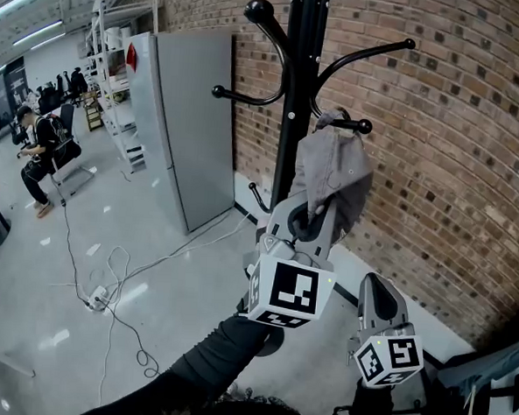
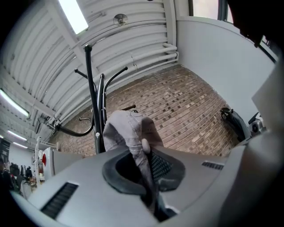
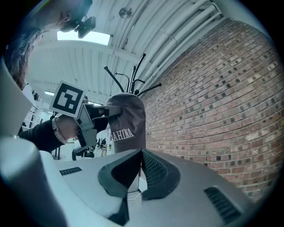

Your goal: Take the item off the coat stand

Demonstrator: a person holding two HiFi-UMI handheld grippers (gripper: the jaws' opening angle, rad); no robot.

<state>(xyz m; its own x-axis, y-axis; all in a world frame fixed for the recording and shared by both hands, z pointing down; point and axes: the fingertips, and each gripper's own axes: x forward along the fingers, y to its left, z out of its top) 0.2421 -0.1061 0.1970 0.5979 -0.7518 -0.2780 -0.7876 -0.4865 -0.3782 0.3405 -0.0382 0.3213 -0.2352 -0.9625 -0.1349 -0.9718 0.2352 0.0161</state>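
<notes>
Soft, creased grey cloth cap [image 1: 331, 176] hung from a ball-tipped hook of the black metal stand [image 1: 295, 90], a straight pole with curved arms. The left gripper [image 2: 144, 153] was clamped on a fold at the cap's lower edge, its ribbed pads pressing the cloth. The right gripper [image 1: 370, 292] sat lower and to the right, clear of the cap, jaws together with nothing between. A rough brick wall [image 1: 456, 153] stood close behind the stand, a smooth grey cabinet [image 1: 191, 110] to its left, and thin cables [image 1: 115, 281] trailed over the glossy floor [image 1: 54, 269].
</notes>
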